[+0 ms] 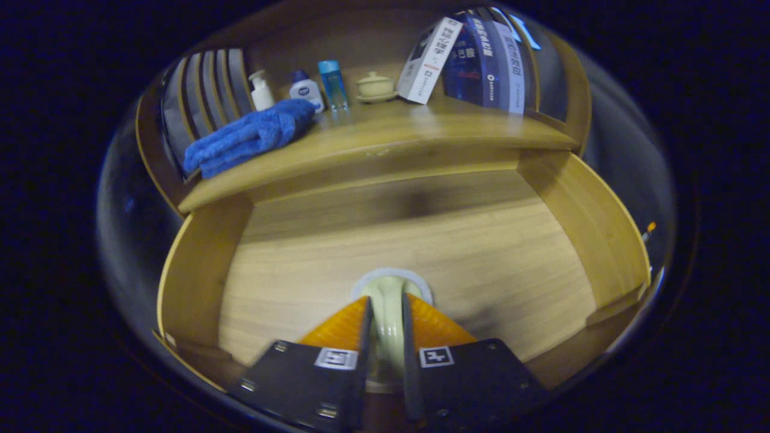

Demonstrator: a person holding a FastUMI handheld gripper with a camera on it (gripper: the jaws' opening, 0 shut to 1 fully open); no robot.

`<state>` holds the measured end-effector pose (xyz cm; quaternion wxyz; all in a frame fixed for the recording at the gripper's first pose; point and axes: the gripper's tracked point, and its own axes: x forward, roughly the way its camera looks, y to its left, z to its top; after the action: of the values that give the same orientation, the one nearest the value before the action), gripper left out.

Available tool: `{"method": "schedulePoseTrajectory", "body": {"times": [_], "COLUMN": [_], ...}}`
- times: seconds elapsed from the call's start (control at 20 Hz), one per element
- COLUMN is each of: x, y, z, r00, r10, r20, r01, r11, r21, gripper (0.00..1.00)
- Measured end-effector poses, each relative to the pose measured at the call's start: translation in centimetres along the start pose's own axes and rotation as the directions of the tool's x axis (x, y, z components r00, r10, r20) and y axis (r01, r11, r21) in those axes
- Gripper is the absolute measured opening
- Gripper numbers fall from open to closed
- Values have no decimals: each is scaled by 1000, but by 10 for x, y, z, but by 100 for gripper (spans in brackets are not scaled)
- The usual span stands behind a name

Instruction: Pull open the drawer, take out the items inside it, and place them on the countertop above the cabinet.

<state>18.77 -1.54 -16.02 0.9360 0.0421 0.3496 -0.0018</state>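
Below us, our claw [385,325] is clamped on a pale cup [388,300] inside the open drawer [415,234]; beyond, the surface [385,135] carries a blue towel [249,137].

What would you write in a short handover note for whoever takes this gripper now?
Gripper: shut on the pale cream ceramic cup, over the open wooden drawer's floor.
Countertop holds a folded blue towel, white pump bottle, white blue-capped bottle, clear blue bottle, cream lidded cup on saucer and leaning books.
Done: drawer pulled open.
Left: set cup on the countertop.
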Motion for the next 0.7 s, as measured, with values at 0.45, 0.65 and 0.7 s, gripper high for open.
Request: {"method": "schedulePoseTrajectory", "body": {"times": [0.45,0.65,0.7], "x": [-44,-70,-77], "y": [26,30,27], "z": [48,76,90], "r00": [969,942,928], "r10": [126,135,125], "r20": [213,308,352], "r01": [-124,-114,-93], "r11": [992,990,990], "r21": [-23,-86,-106], "gripper": [15,15,15]}}
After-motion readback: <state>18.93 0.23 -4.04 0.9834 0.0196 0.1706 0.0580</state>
